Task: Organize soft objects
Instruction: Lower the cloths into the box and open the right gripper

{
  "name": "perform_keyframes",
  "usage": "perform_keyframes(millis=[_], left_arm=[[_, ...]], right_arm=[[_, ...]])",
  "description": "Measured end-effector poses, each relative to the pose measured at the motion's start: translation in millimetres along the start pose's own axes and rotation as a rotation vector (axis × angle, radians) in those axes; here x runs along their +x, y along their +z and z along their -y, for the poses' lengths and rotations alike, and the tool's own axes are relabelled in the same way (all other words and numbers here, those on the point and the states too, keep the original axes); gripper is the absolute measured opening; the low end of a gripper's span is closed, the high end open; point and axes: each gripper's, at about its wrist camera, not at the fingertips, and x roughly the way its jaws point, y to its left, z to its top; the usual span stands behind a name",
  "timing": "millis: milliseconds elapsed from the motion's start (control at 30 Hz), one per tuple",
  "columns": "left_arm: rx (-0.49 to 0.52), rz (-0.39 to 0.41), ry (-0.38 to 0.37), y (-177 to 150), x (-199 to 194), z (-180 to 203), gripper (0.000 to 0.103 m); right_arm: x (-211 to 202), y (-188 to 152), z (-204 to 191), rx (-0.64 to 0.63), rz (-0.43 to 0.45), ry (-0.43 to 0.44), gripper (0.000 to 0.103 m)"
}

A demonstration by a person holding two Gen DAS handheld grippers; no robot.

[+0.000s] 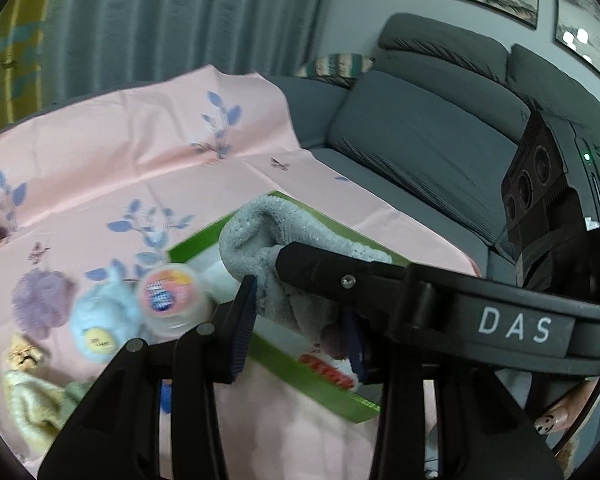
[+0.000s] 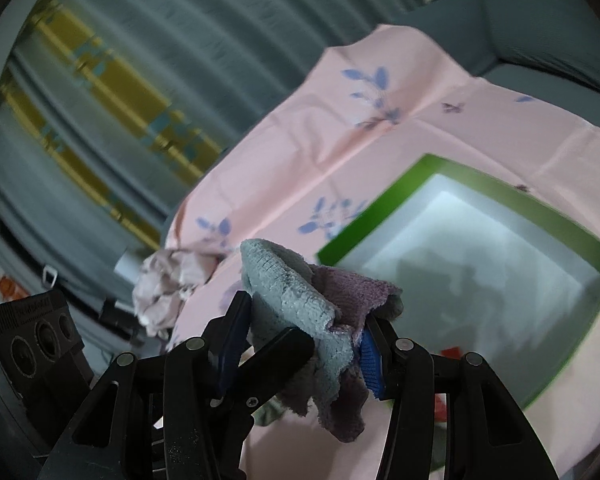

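Both my left tongs (image 1: 300, 324) and right tongs (image 2: 300, 340) clench one fluffy grey-and-mauve towel (image 2: 296, 296), carried above the green-rimmed white box (image 2: 460, 248). Next: lower it inside, then release.

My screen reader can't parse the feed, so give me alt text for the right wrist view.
The right gripper holds a bunched grey and mauve towel, also pinched by a finger of the other gripper, above a pink floral cloth. An open green box with a white inside lies to its right.
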Motion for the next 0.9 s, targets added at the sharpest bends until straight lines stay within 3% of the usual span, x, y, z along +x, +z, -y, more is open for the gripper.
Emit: perform_keyframes(millis=[467,667,767,833,900], left_arm=[[-0.038,-0.133,-0.125,-8,73,28,0.038],[-0.059,-0.167,-0.120,-13,84,31,0.040],[-0.068,-0.191,-0.111,-14,81,28,0.051],[-0.082,-0.181,-0.118,-14,71,25,0.054],[-0.105,-0.154,-0.134,-14,56,20,0.073]], right_arm=[[-9,6,70,0.167,0.007,-0.172,0.052],[-1,6,84,0.201,-0.018,-0.248,0.052],[-2,6,86,0.208,-0.024,-0.267,0.060],[-6,7,81,0.180,0.000,-0.272,0.081],[-9,8,74,0.159,0.023,-0.249,0.082]])
